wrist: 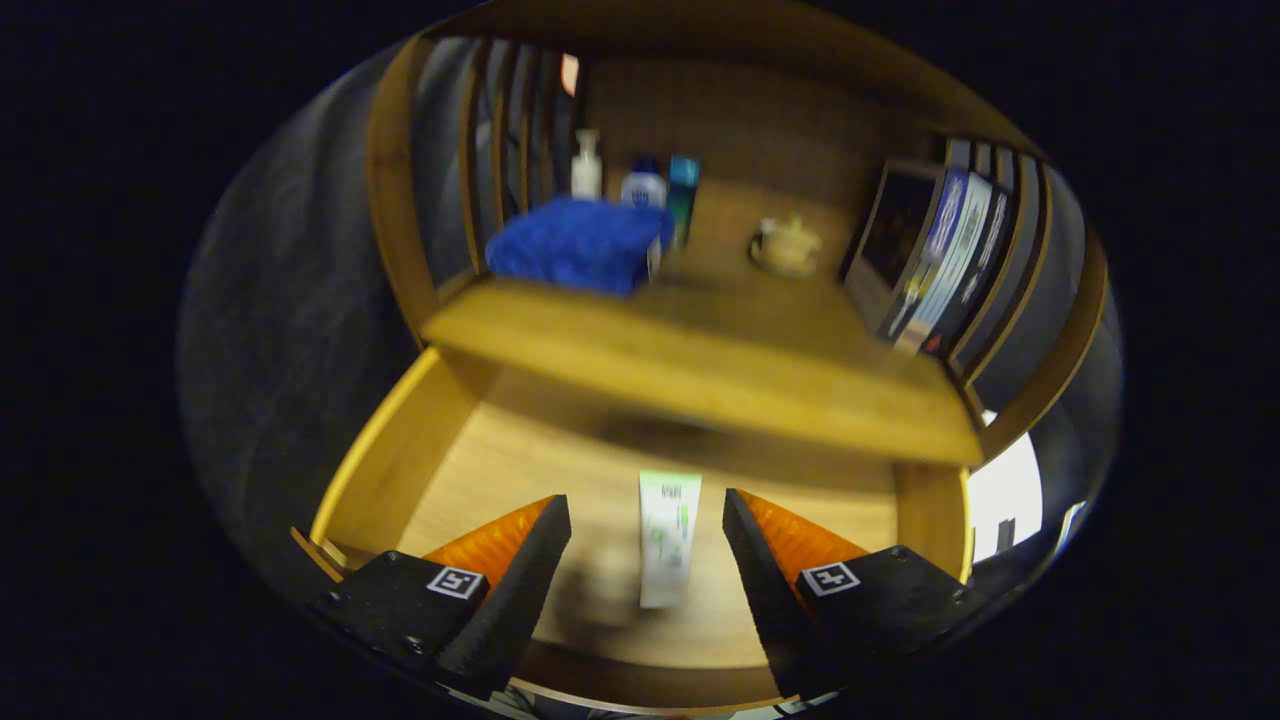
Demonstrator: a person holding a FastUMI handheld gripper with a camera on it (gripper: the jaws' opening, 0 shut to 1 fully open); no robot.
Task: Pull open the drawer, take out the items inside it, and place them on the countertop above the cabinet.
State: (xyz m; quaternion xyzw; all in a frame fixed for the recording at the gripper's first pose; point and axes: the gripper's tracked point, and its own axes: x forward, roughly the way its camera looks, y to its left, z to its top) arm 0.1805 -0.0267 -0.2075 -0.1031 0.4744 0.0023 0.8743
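Jaws [646, 515] stood released, wide apart, hovering over the pulled-out drawer [375, 480] with nothing pressed between them. Between them, lying flat on the drawer's wooden floor, was a white tube with green print [668, 538], its length running away from the jaws; neither side touched it. Beyond the jaws, past the drawer's far end, ran the tabletop [700, 355] of the cabinet. On it, ahead and to the left, lay a folded blue cloth [578, 245], with a few bottles [640, 185] standing behind it. Farther ahead and slightly right sat a small pale ornament [787, 245], blurred. Well to the right leaned a row of books [945, 255].
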